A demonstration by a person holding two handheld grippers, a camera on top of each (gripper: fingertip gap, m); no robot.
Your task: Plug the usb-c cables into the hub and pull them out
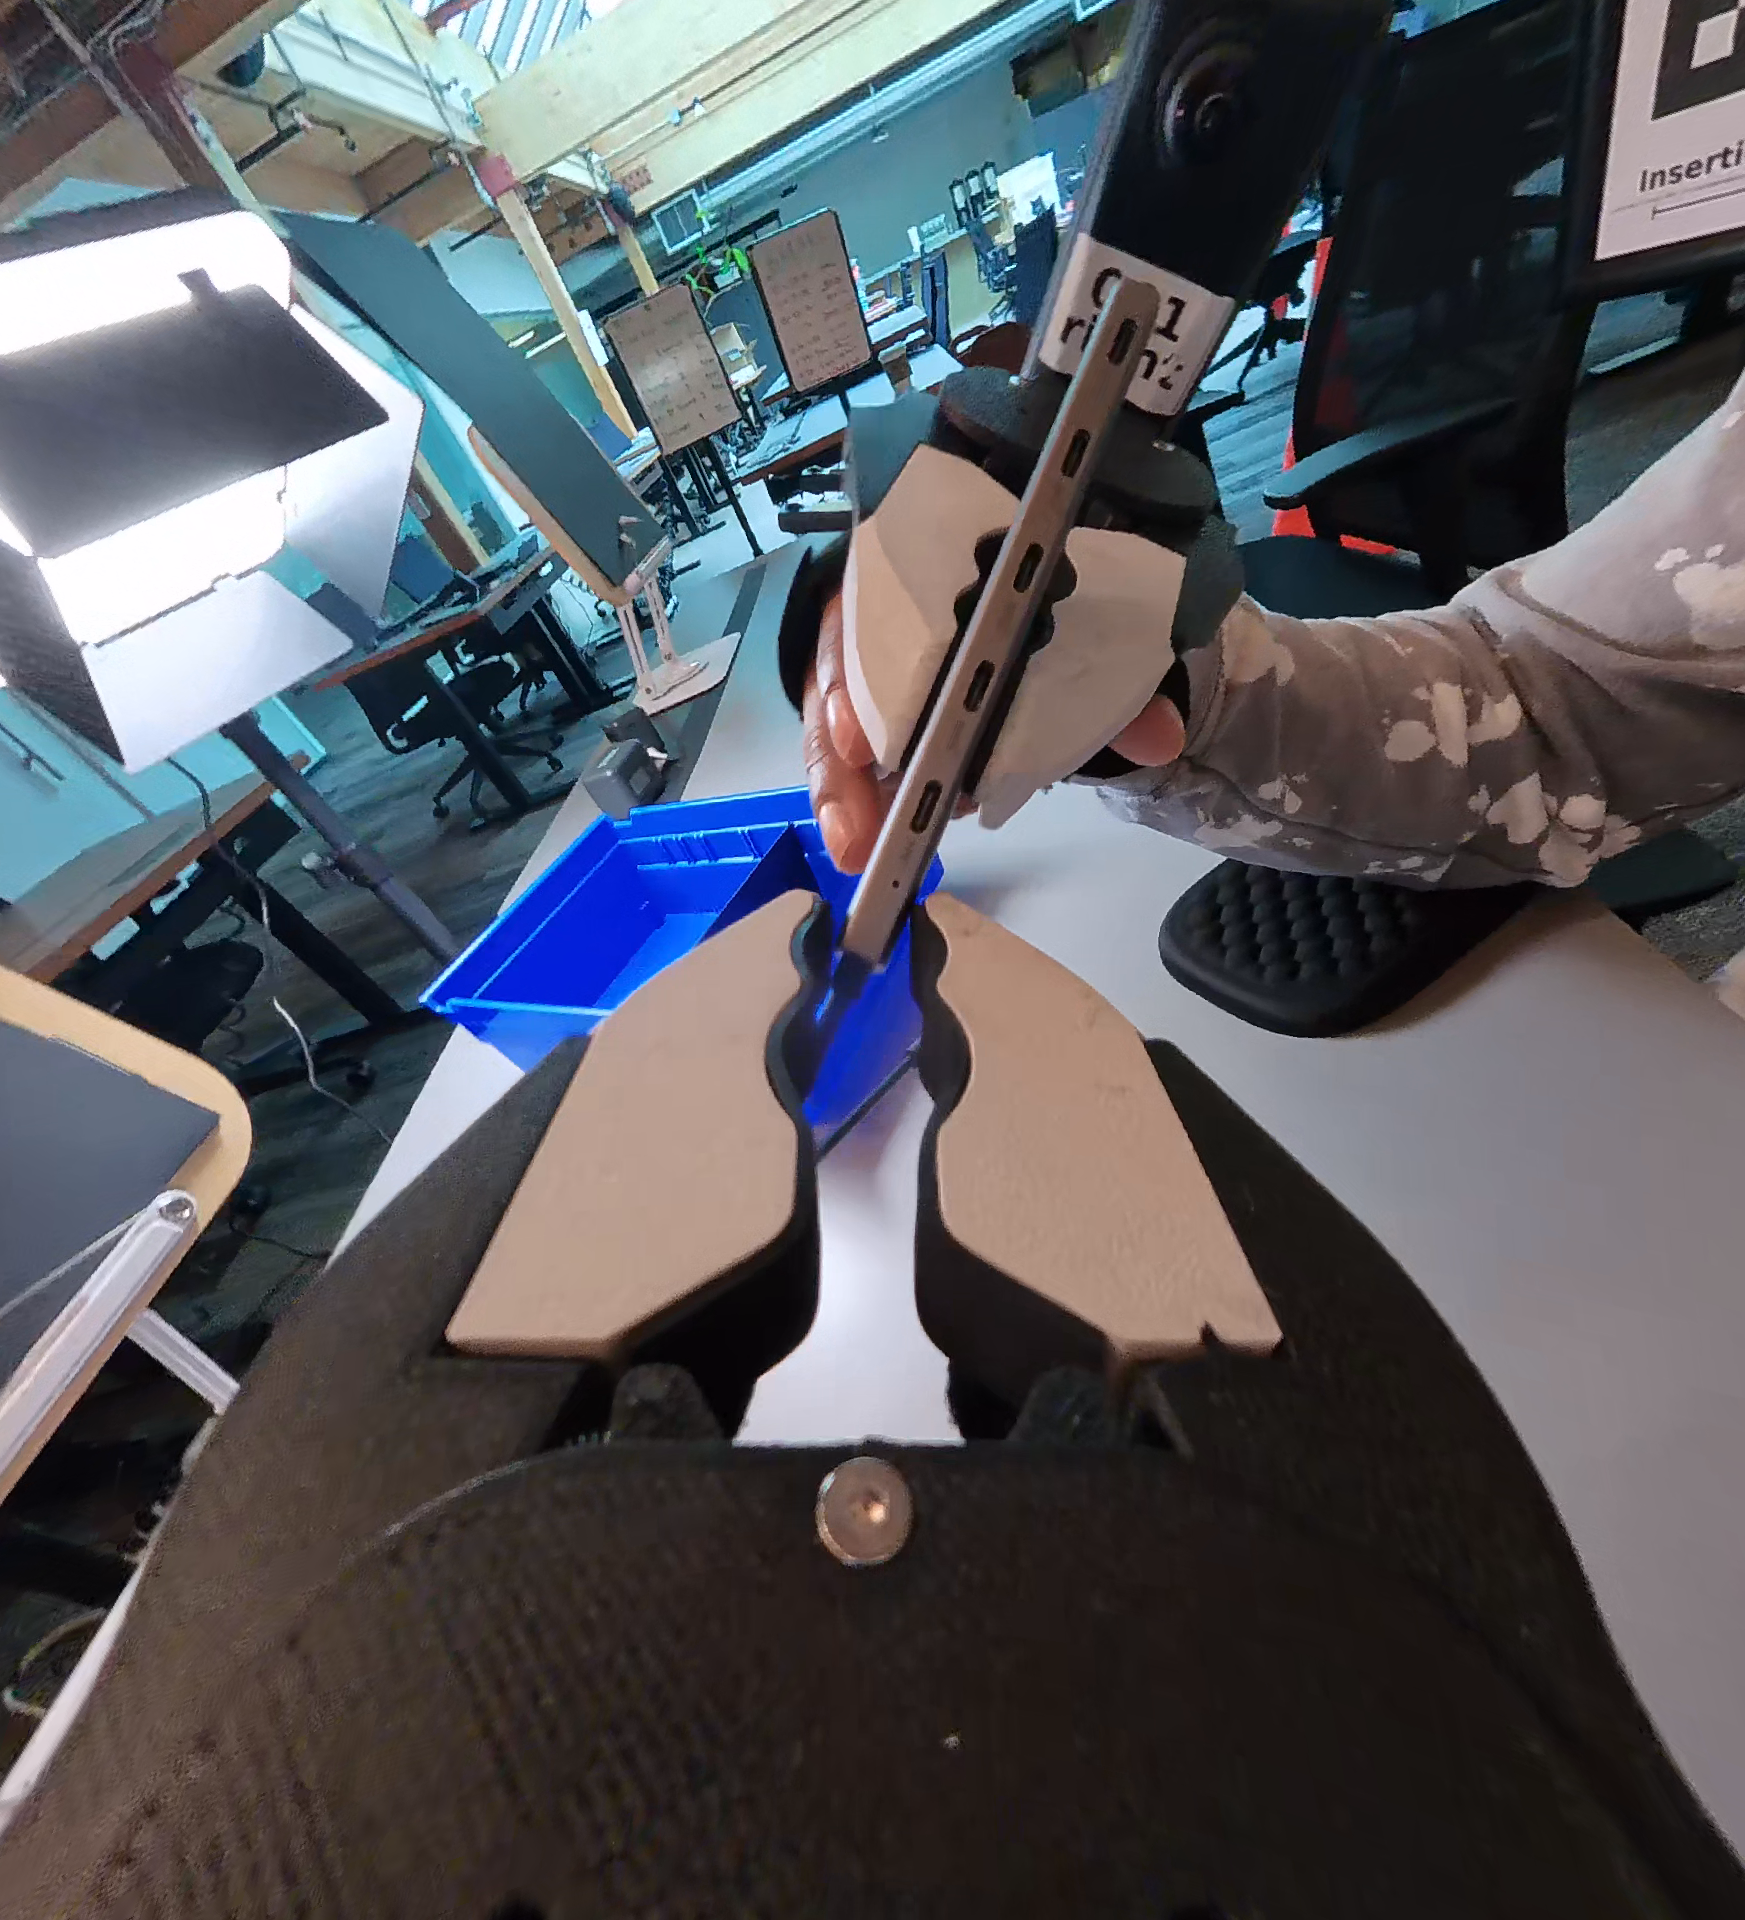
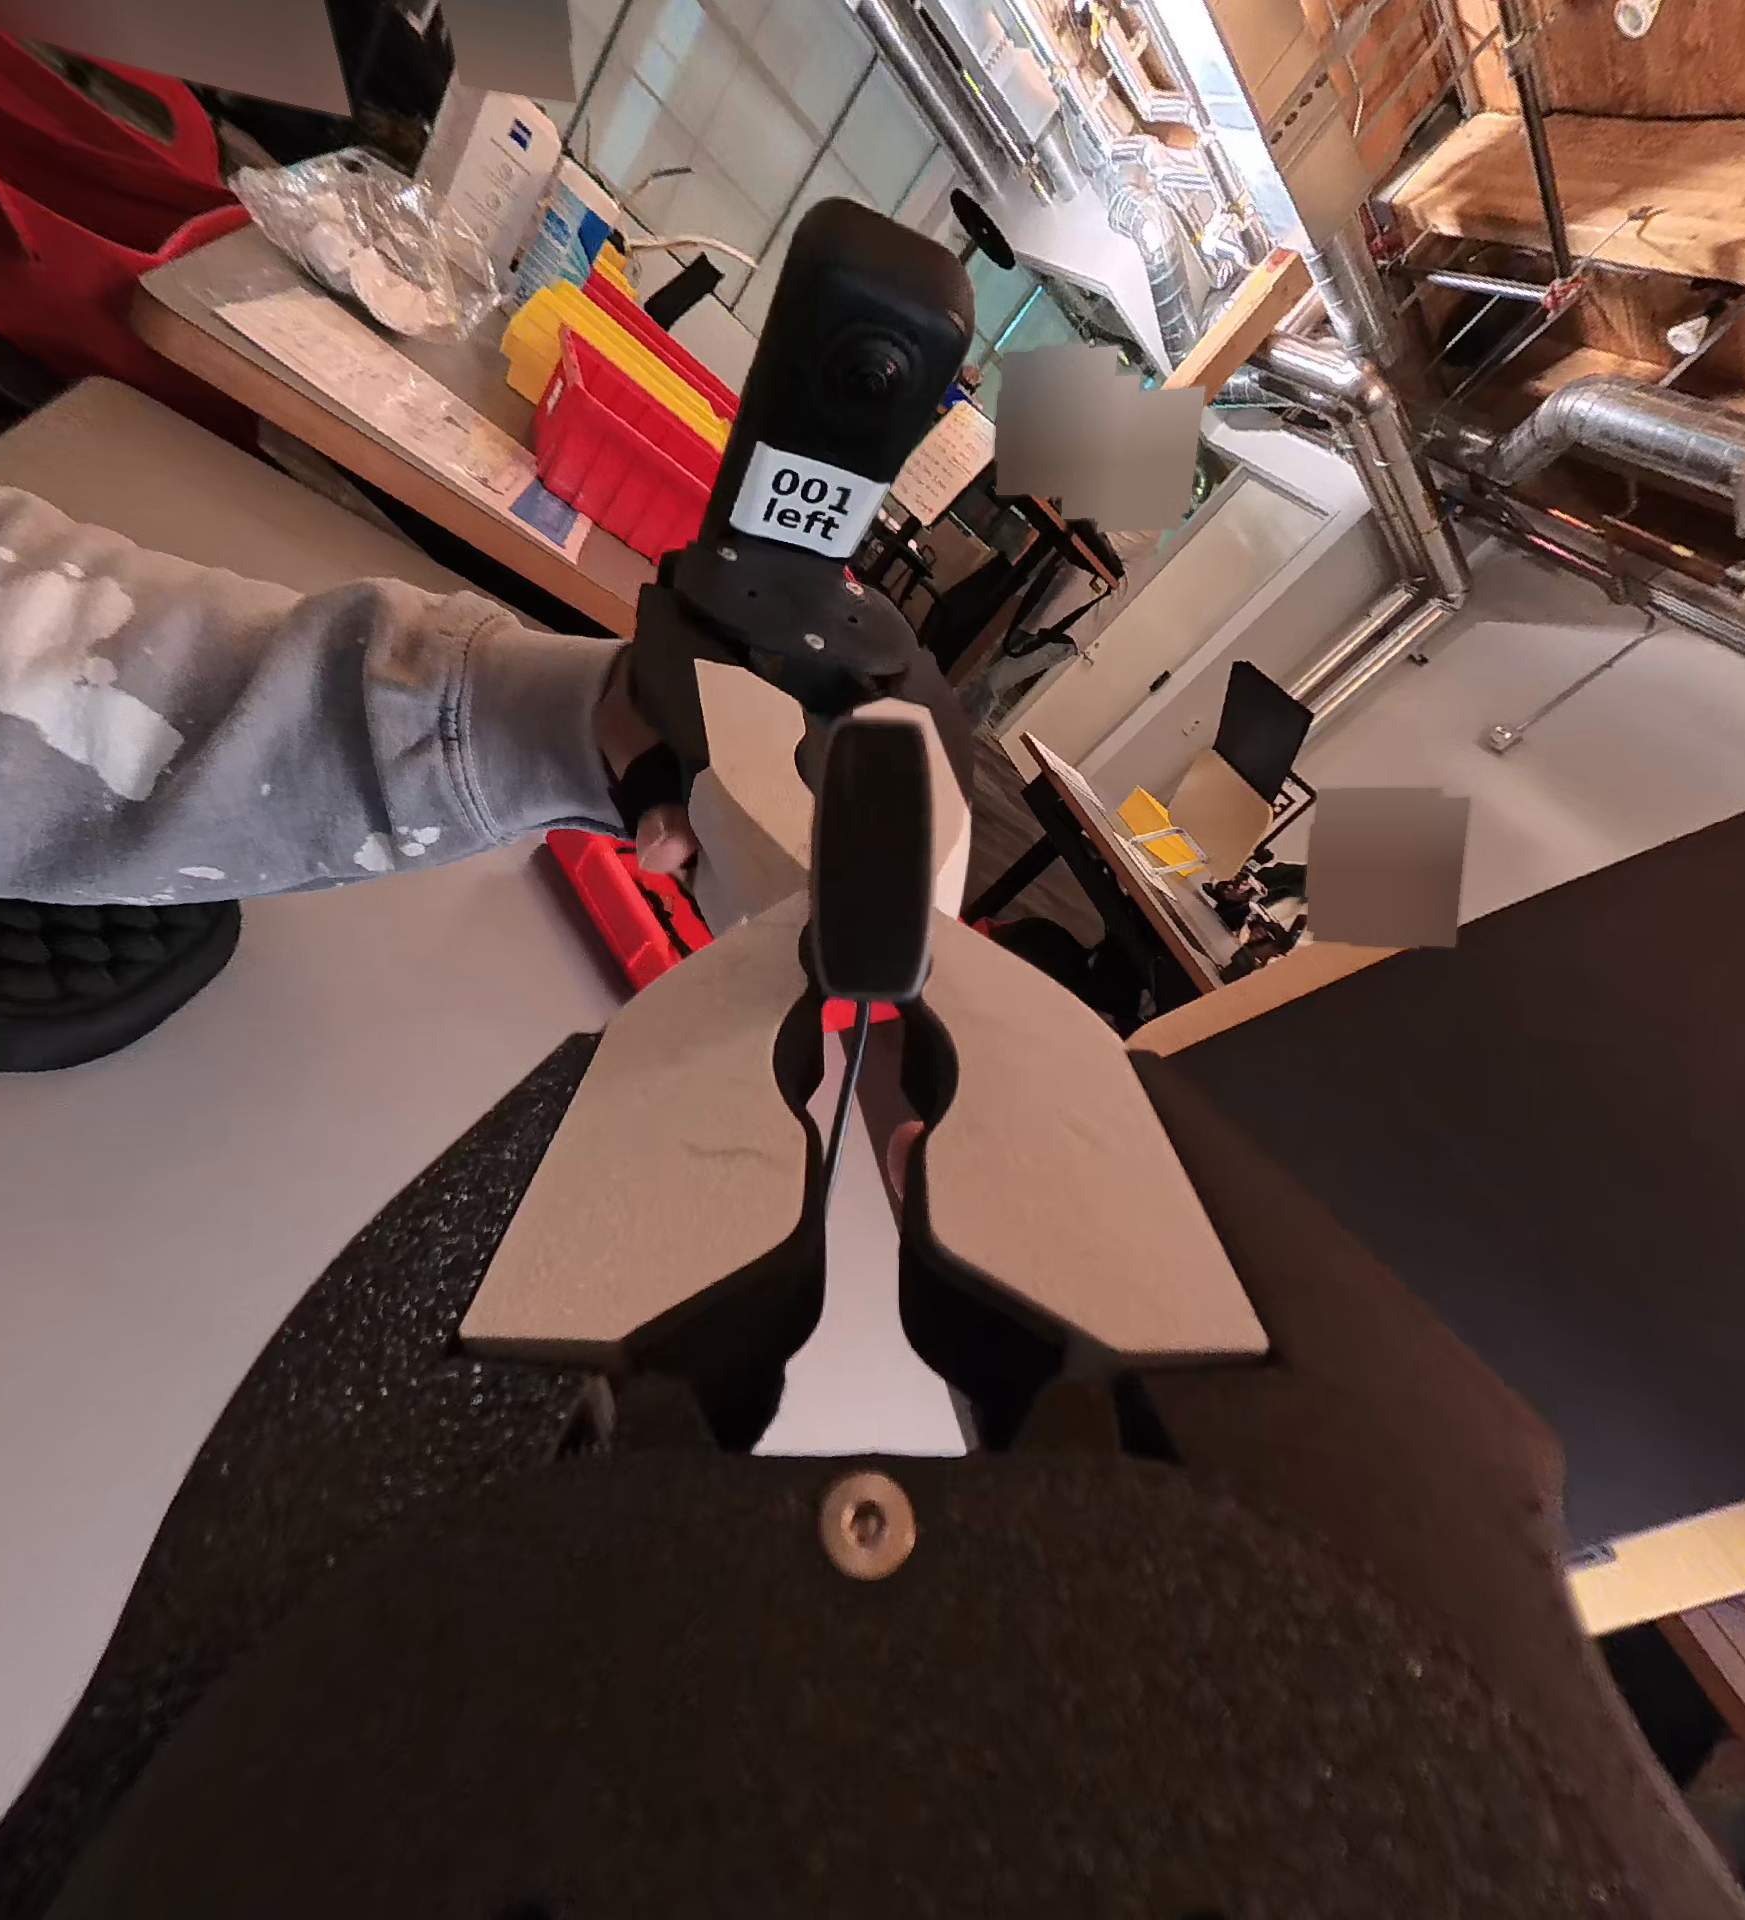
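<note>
A: Where is the USB-C hub (image 1: 993, 644) being held, and why at such a slant?

B: It is being carried in the air above the grey desk (image 1: 1470, 1195), over a blue bin (image 1: 639, 914). Its row of ports (image 1: 1029, 569) is being turned towards the left wrist view, probably so that a plug can be lined up with a port.

A: By what is it being gripped?

B: Its middle is being clamped from both sides by the fingers of the right gripper (image 2: 863, 966). The hub's own thin lead (image 2: 847, 1101) is being let down through the gap between those fingers, so it is kept out of the way.

A: And the left gripper (image 1: 873, 925)?

B: Its fingers are being kept narrow, with the hub's free end lying between the tips. Whether that end is being pinched or only flanked cannot be told. Steadying the bar seems to be the purpose.

A: Are the USB-C cables being plugged in?

B: No loose cable is being shown in either view, and every visible port is empty. The work is being judged as not yet at insertion. With the hub off the desk, twisting is being risked when a plug is pushed.
</note>
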